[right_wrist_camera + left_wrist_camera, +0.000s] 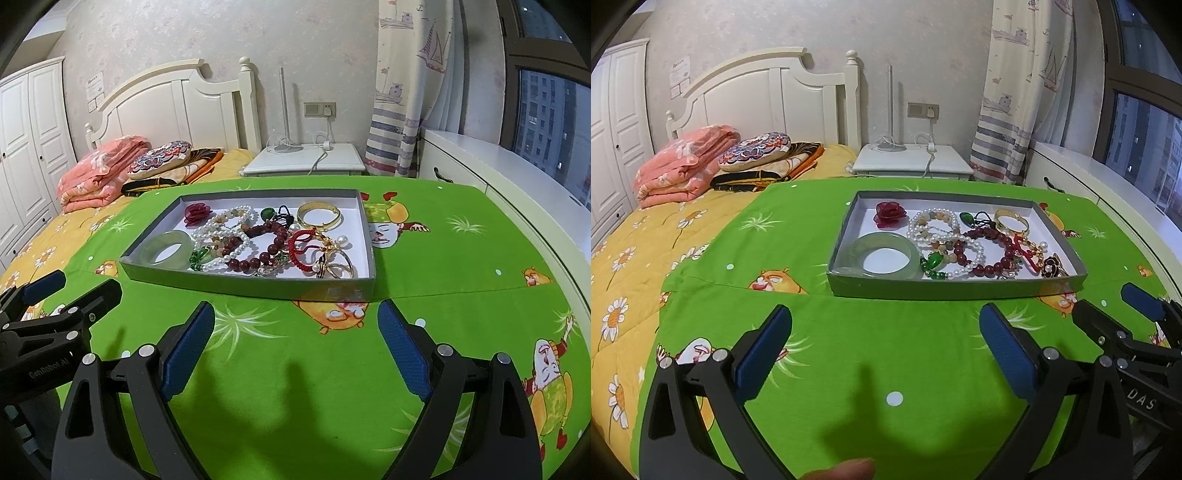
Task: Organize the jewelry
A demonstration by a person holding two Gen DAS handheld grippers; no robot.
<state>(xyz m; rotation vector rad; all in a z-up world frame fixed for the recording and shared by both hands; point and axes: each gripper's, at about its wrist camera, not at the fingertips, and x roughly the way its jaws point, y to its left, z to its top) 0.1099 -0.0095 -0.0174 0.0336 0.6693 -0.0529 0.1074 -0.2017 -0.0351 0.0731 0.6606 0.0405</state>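
Observation:
A shallow grey box lid (pixel 942 290) (pixel 236 282) with a white inside lies on the green cartoon-print cloth. It holds a pale green jade bangle (pixel 886 248) (pixel 168 246), a dark red rose (pixel 889 213) (pixel 197 214), pearl strands (pixel 932 225) (pixel 221 230), a dark red bead bracelet (pixel 990 254) (pixel 258 258), a gold bangle (pixel 1012 220) (pixel 319 216) and a red cord bracelet (pixel 301 254). My left gripper (pixel 890 339) hovers open in front of the box, nothing between its blue pads. My right gripper (pixel 297 334) is open too, beside the left one.
The green cloth (pixel 849 369) covers a table beside a bed with a yellow daisy quilt (pixel 635 258) and folded pink bedding (pixel 683 162). A white nightstand (pixel 912 162) stands behind, a curtain and a window sill (pixel 1108 192) to the right.

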